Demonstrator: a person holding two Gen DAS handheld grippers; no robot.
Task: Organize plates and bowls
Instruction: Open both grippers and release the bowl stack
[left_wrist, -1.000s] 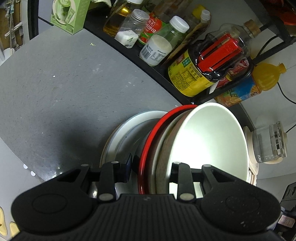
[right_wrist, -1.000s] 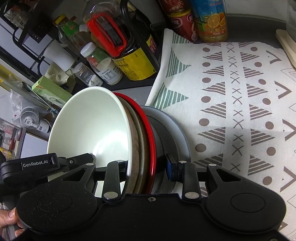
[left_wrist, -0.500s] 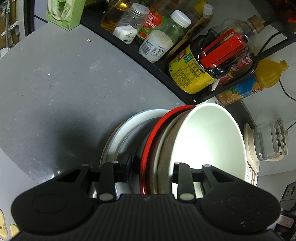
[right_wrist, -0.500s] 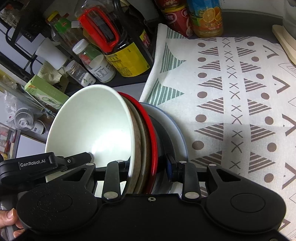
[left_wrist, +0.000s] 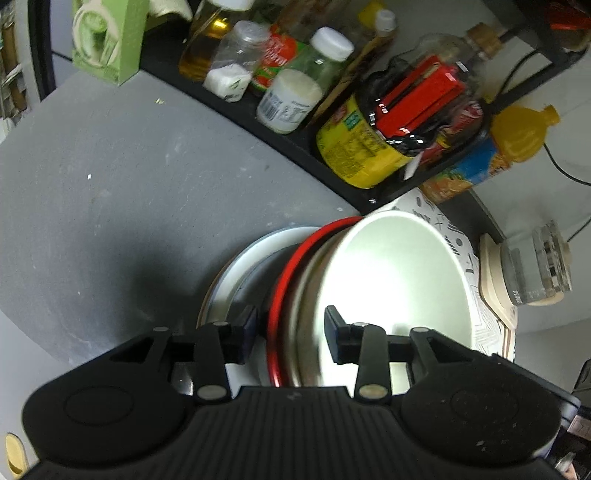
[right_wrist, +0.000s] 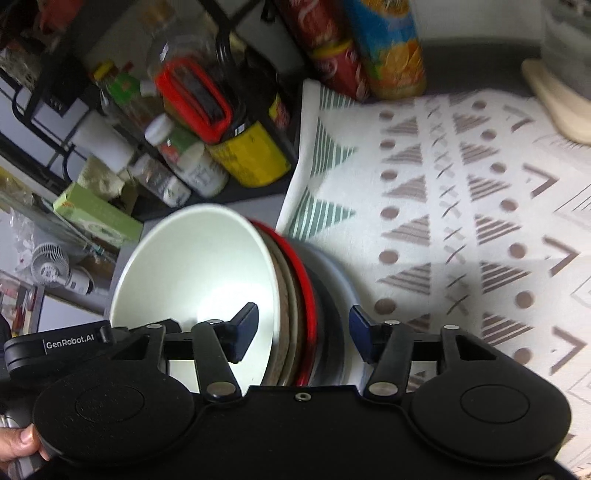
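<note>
So the stack is sitting right in the middle of both wrist views: a white bowl (left_wrist: 399, 280) nested in a tan bowl (right_wrist: 286, 325), then a red plate (left_wrist: 286, 280), with a grey plate (left_wrist: 236, 273) at the bottom. The whole stack looks tipped on edge rather than lying flat, rims pointing up toward 12 o'clock in each view.

The left gripper (left_wrist: 290, 325) straddles the rims. Its jaws have just been opening, and the pads stand a bit clear of the dishes now, one at about 9 o'clock of the red plate's edge and one inside the white bowl. Same story for the right gripper (right_wrist: 303, 325): jaws have just been opening, fairly wide, one finger in the white bowl, the other out past the grey plate at 3 o'clock, neither pressing on anything as far as I can see.

Around it: grey countertop (left_wrist: 110, 192) off at 9 to 10 o'clock in the left view, a patterned cloth (right_wrist: 461, 221) at 2 to 3 o'clock in the right view. At 12 o'clock is a black rack (left_wrist: 280, 136) full of bottles and jars, with an orange juice bottle (right_wrist: 388, 48) beside it. A glass jug (left_wrist: 535, 269) sits at 3 o'clock in the left view. A hand (right_wrist: 18, 443) shows at 8 o'clock in the right view.
</note>
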